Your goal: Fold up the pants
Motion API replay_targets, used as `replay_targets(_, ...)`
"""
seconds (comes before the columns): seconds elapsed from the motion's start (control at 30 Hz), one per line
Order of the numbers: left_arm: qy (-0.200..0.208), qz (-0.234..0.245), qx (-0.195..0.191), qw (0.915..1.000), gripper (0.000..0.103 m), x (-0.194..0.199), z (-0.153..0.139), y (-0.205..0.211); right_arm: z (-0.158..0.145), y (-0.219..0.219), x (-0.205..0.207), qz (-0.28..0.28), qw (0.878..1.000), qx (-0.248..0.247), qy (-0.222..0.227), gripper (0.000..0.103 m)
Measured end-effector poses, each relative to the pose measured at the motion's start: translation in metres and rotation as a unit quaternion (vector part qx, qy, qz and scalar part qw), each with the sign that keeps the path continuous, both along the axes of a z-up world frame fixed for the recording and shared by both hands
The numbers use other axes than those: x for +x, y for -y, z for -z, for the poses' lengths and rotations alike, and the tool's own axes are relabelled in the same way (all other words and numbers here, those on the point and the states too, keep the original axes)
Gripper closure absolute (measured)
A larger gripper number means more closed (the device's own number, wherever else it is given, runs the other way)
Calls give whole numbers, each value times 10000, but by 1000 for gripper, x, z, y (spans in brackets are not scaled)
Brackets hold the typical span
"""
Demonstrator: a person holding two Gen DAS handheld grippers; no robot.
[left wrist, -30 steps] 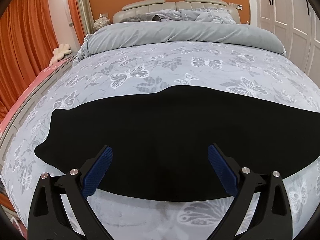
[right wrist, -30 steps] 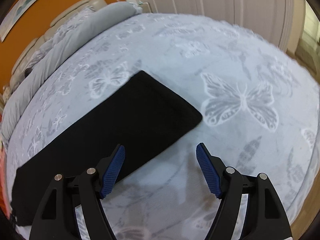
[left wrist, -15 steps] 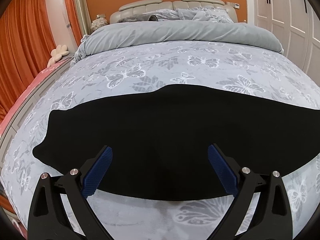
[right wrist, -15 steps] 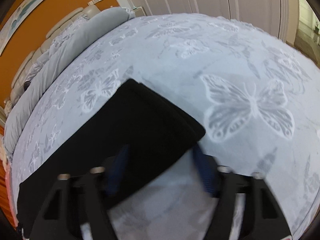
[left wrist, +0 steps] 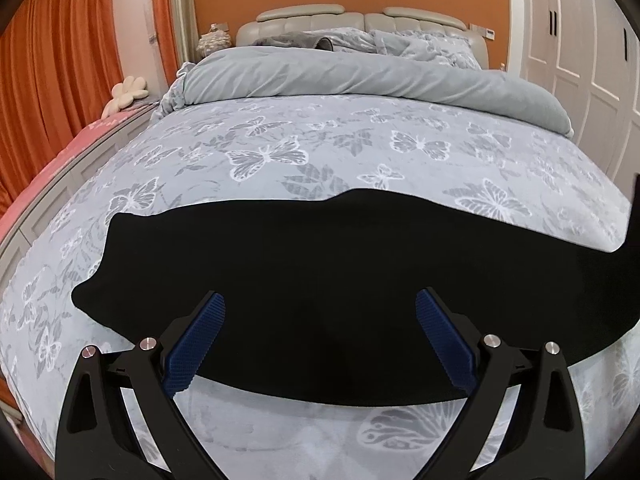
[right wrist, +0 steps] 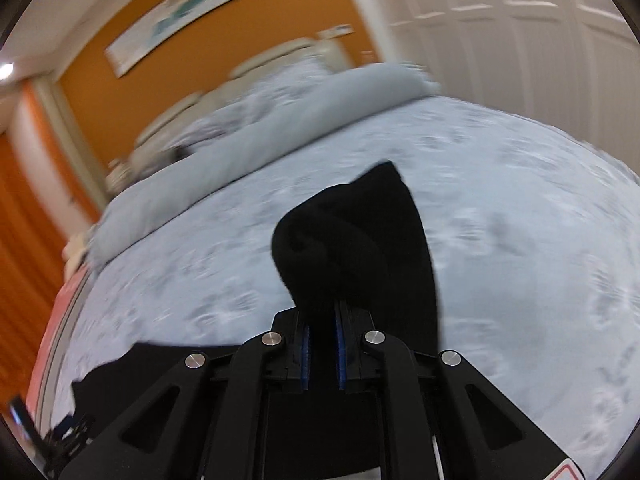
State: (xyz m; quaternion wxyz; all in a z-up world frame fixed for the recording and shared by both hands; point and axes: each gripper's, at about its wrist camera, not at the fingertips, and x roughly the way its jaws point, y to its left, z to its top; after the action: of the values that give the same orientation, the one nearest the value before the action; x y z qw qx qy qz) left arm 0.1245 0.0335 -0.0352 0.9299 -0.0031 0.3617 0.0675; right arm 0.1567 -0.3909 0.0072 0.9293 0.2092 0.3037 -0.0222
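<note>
Black pants (left wrist: 320, 272) lie folded lengthwise across the butterfly-print bedspread (left wrist: 320, 144), waist end at the left. My left gripper (left wrist: 318, 320) is open and empty, hovering over the pants' near edge. My right gripper (right wrist: 322, 344) is shut on the leg end of the pants (right wrist: 360, 248) and holds it lifted off the bed, the cloth bunched above the blue pads. At the right edge of the left wrist view the raised leg end (left wrist: 628, 264) rises from the bed.
A rolled grey duvet (left wrist: 360, 76) and pillows lie at the head of the bed. Orange curtains (left wrist: 52, 60) hang at the left, white wardrobe doors (left wrist: 580, 40) stand at the right. A pink bench (left wrist: 60, 160) runs along the bed's left side.
My right gripper has closed on the pants' leg end and lifted it off the bed. My left gripper stays open and has barely moved.
</note>
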Motion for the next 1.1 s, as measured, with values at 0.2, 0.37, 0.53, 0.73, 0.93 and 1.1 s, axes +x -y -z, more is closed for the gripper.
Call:
replay_targets(0.2,43,-145,-226,9996,9,-6,-7,-18,-3,-99,12,-938,9953,-253,-11,94)
replay_targets(0.37,31,-252,-318,9992,9,-9,-10,-31,3,-161,15,-1525,9870,-499,-90,94)
replay_targets(0.53,43,-456,-482,9978,9,-10,-14,-53,14,-206,21,-1874,9802,-607,-221,94)
replay_targets(0.73,-24,-771,-695,9946,9,-12,-14,-88,34,-255,21,-2357,9678,-775,-431,94)
replay_targets(0.93,0,-1037,-819,9912,9,-20,-17,-123,60,-297,19,-2726,9520,-1206,-688,93)
replay_targets(1.1,13,-1262,-991,9870,9,-28,-19,-154,83,-317,18,-2839,9433,-1473,-891,93)
